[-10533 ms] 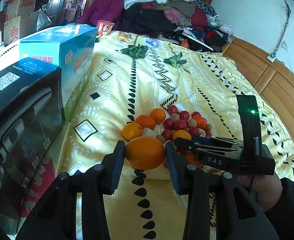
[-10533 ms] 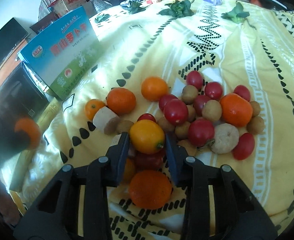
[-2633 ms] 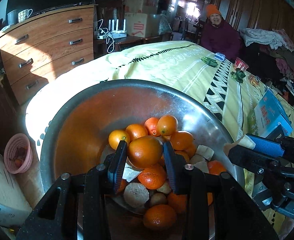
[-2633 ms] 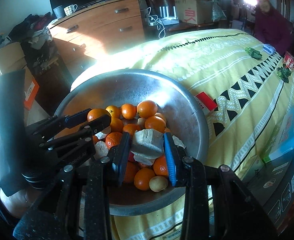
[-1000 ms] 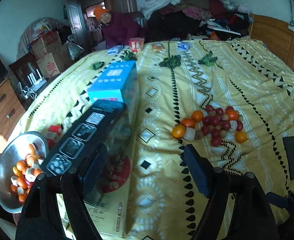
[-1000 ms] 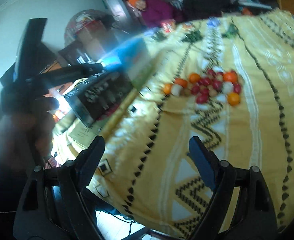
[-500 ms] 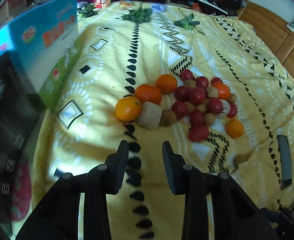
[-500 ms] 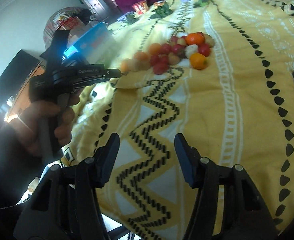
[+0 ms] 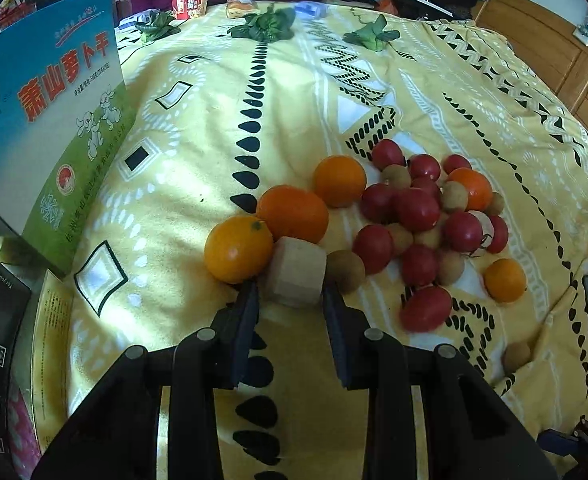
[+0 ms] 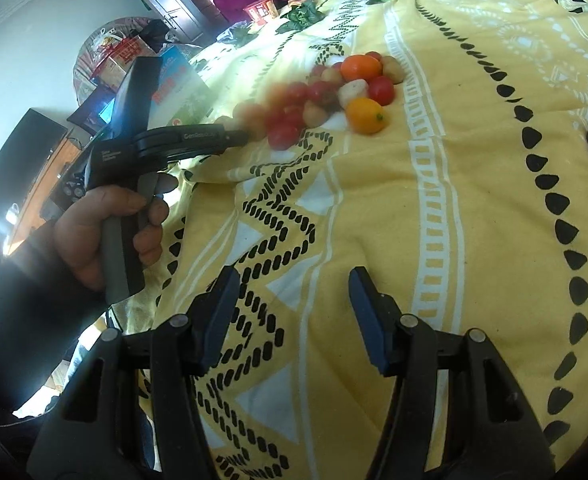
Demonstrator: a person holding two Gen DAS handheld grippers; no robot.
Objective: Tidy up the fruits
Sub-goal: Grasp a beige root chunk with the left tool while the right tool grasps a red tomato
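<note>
Reaching in from the bottom of the left wrist view, the left gripper (image 9: 290, 300) stands with its jaws parted, one tip on each side of a tan cut chunk (image 9: 296, 272) at frame centre; they flank it, but whether the pads touch it cannot be told. Just left of the chunk, touching it, lies a yellow-orange citrus fruit (image 9: 239, 249); a deeper orange one (image 9: 293, 213) sits just behind, and a third orange (image 9: 339, 181) beyond that. Right of centre is a cluster of red cherry tomatoes (image 9: 416, 208) mixed with small brown round fruits (image 9: 345, 266), all resting on the yellow patterned bedspread (image 9: 198, 160). A lone small orange (image 9: 505, 280) lies at the cluster's right edge. At the left edge stands a blue-and-green printed box (image 9: 50, 120). Leafy greens (image 9: 268, 24) lie at the top of the frame.

In the right wrist view, the right gripper (image 10: 294, 300) is released, jaws wide, over bare bedspread at the bottom of the frame, well apart from the fruit. At mid-left, a hand (image 10: 106, 232) grips the left tool's handle. The fruit pile sits upper centre, partly blurred.
</note>
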